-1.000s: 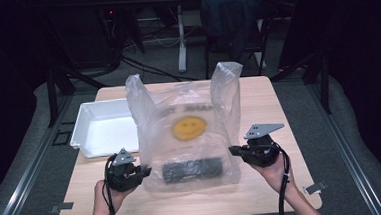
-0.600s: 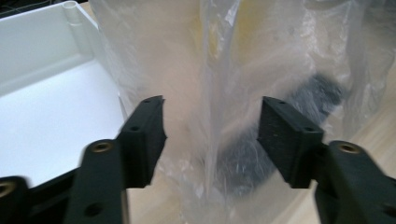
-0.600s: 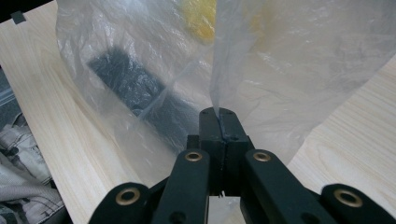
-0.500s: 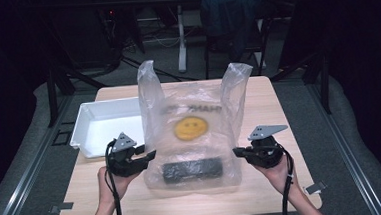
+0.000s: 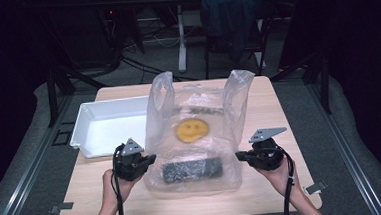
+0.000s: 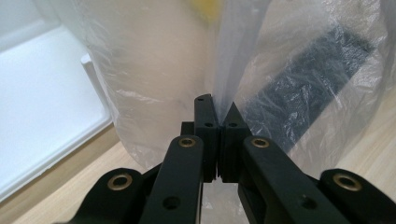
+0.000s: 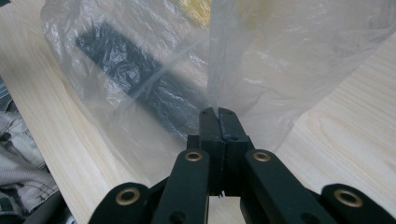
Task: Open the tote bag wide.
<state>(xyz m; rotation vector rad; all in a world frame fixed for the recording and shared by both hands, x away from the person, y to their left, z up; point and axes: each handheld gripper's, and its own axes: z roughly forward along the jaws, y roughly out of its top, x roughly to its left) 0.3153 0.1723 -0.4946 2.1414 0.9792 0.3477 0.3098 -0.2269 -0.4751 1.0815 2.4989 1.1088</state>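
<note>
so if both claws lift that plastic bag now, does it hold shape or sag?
Likely sags: the plastic bag is thin, clear, wrinkled film, so probably floppy and light. The dark flat block lying inside would probably slide to the lowest point. The left claw and right claw pinch only film edges, which may slip or stretch.

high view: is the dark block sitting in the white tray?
No, the dark block lies inside the clear plastic bag on the table, to the right of the white tray.
</note>
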